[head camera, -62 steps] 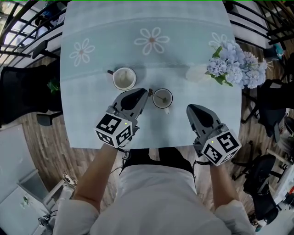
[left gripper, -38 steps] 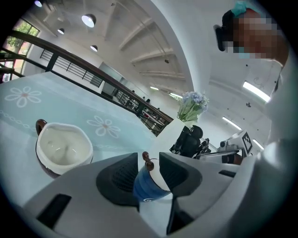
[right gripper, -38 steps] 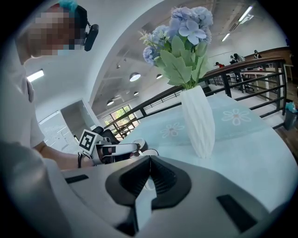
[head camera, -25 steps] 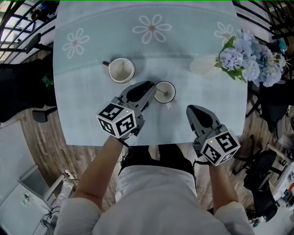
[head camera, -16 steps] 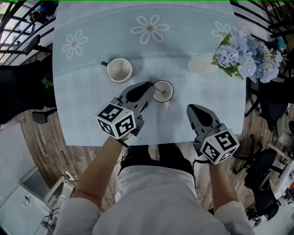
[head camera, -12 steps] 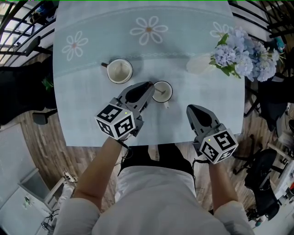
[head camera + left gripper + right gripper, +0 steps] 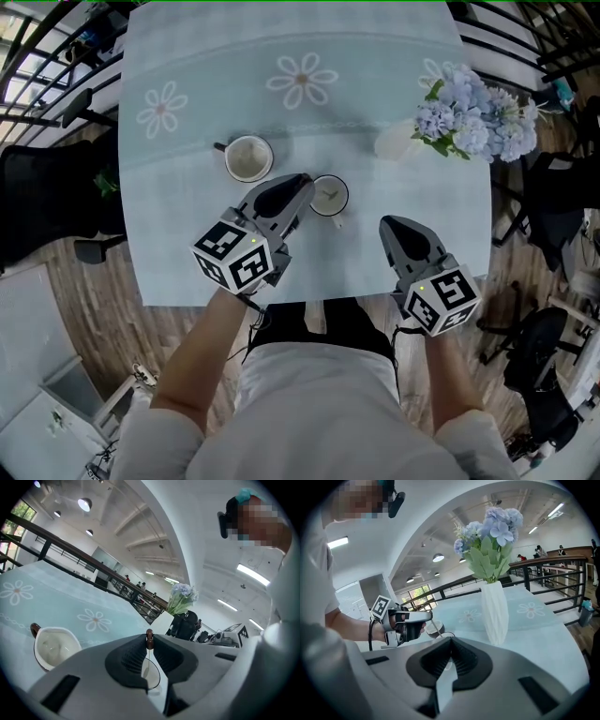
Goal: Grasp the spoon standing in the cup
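A small white cup (image 7: 329, 196) with a dark rim stands on the pale blue tablecloth (image 7: 375, 66). A thin spoon (image 7: 146, 660) with a brown tip stands in it. My left gripper (image 7: 305, 184) is at the cup's left rim, its jaws shut on the top of the spoon's handle (image 7: 149, 639). In the right gripper view the spoon (image 7: 435, 627) slants from the left gripper (image 7: 425, 616) down into the cup (image 7: 442, 635). My right gripper (image 7: 385, 223) rests near the table's front edge, right of the cup, shut on nothing (image 7: 450, 641).
A second white cup (image 7: 248, 157) with a brown handle stands just left of and behind the first one. A white vase of blue flowers (image 7: 467, 120) sits at the back right. Black railings and chairs surround the table.
The left gripper has moved from below and left of the cup up to its rim, and its tips now meet over the spoon handle. The right gripper has stayed put.
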A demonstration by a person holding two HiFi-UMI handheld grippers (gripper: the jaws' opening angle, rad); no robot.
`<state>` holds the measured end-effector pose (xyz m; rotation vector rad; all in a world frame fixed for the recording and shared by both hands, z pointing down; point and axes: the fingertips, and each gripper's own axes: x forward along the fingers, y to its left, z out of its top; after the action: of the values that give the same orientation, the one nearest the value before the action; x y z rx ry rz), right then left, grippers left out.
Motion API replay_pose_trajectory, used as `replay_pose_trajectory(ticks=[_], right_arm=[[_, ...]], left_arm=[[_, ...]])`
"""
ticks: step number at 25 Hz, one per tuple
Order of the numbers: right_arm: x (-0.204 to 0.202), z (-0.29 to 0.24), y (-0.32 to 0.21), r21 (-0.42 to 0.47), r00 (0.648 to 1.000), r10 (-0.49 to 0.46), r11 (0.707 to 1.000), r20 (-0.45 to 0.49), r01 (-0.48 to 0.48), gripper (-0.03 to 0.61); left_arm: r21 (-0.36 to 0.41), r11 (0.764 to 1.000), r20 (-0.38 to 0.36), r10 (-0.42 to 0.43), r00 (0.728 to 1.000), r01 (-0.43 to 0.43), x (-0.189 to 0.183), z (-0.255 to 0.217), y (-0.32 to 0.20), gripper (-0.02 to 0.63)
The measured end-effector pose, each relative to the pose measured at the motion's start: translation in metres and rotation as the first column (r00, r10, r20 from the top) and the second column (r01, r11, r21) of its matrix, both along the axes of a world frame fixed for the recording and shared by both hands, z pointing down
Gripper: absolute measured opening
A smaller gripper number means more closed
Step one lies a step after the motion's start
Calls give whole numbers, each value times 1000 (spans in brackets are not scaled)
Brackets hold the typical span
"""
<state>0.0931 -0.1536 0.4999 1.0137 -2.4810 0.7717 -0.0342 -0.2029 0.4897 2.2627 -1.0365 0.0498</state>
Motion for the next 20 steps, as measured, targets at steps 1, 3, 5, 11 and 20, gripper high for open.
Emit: replay_pose_trajectory(ticks=[1,3,5,11,20], right_arm=[[-1,-3,0,6,1000,5,1000,1,-5,21],[-2,-10,-1,18,1000,12,1000,2,-12,21],[-2,-16,-2,30,1000,18,999,2,-18,21],[-5,-32,-2,62,1000,23,998,3,-23,21],[-3,-67,-16,129,999,50,990,18,-52,21]], left_arm=[[7,1000,2,2,1000,-2,-1,-5,1,58],[22,1000,7,6,1000,-6,-2,-15,2,58],[40,999,11,12,1000,-12,-3,-26,2,58],[87,996,28,33,999,-35,-3,-54,5,58],[164,983,69,71,995,-82,0,-92,6,58]])
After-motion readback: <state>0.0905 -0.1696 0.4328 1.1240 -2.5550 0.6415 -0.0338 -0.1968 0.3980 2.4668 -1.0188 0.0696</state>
